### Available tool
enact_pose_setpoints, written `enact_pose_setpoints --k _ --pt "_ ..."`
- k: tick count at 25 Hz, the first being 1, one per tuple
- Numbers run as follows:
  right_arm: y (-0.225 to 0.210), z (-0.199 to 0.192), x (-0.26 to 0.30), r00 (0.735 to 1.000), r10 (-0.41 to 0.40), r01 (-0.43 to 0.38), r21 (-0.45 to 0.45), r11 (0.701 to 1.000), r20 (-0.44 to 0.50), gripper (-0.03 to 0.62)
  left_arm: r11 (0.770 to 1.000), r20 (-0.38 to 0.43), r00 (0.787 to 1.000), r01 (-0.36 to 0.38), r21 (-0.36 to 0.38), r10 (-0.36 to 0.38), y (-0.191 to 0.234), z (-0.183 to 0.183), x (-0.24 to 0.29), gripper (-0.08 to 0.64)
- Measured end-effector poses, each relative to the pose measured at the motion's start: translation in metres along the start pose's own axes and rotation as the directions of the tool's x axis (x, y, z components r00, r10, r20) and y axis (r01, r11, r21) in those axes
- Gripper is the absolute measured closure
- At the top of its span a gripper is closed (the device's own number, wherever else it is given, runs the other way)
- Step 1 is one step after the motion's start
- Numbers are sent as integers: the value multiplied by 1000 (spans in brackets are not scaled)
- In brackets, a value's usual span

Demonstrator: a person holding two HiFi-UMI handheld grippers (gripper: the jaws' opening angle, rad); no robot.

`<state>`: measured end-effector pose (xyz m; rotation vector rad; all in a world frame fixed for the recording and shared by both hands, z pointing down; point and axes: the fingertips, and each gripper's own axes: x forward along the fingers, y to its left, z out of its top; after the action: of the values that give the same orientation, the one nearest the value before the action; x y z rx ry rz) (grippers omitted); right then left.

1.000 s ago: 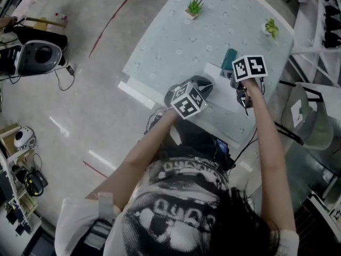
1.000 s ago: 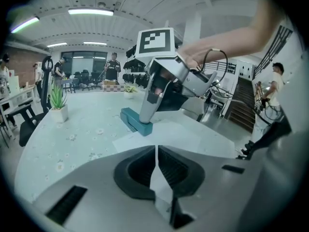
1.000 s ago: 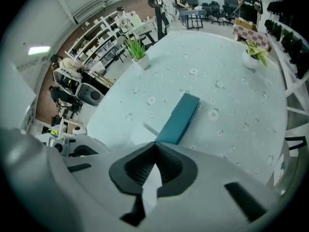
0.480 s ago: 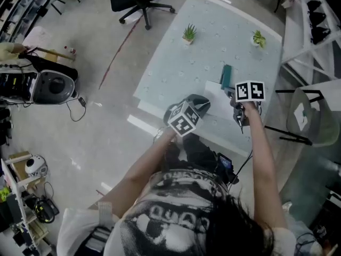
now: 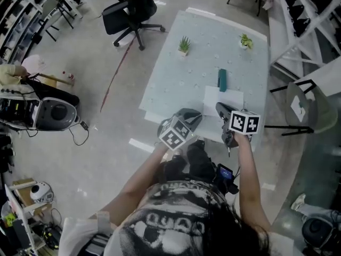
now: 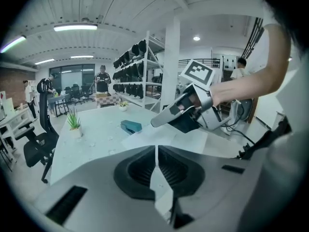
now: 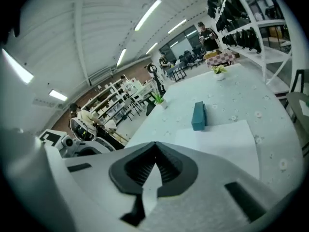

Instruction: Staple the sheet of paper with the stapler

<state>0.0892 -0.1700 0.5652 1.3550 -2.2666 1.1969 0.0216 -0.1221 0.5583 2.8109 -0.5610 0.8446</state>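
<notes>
Two grippers hover over the lower end of the pale table [image 5: 181, 73] in the head view. Both have their jaws pressed together, gripping nothing. The sheet of paper [image 5: 224, 97] lies right of centre, with the teal stapler [image 5: 222, 80] at its upper edge, lengthwise up the frame. The right gripper [image 5: 219, 108] tips over the sheet's lower left part, apart from the stapler. The left gripper [image 5: 193, 114] sits to the paper's lower left. Each gripper's cube [image 5: 244, 122] bears black-and-white square markers.
</notes>
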Motion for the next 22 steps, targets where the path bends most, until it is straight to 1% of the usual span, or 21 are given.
enact_pose_setpoints --k 2,4,13,18,22 --pt "15 -9 -10 998 7 -8 20 1000 56 591 1000 14 1000 11 7 -11 -9 -4 -11 545" --pt "27 -19 -20 996 6 -8 26 1000 89 591 1000 25 999 20 11 -20 -17 -8 -20 545" --pt "63 -52 -52 988 -2 -4 42 999 152 591 998 28 998 56 -2 -56 -47 -29 -42 545" --pt "82 -59 -70 980 28 -31 14 999 196 592 998 38 998 55 -2 -55 -64 -31 -55 545" --pt "92 -61 -86 975 64 -58 -35 998 212 592 1000 54 998 23 -7 -23 -73 -28 -62 545"
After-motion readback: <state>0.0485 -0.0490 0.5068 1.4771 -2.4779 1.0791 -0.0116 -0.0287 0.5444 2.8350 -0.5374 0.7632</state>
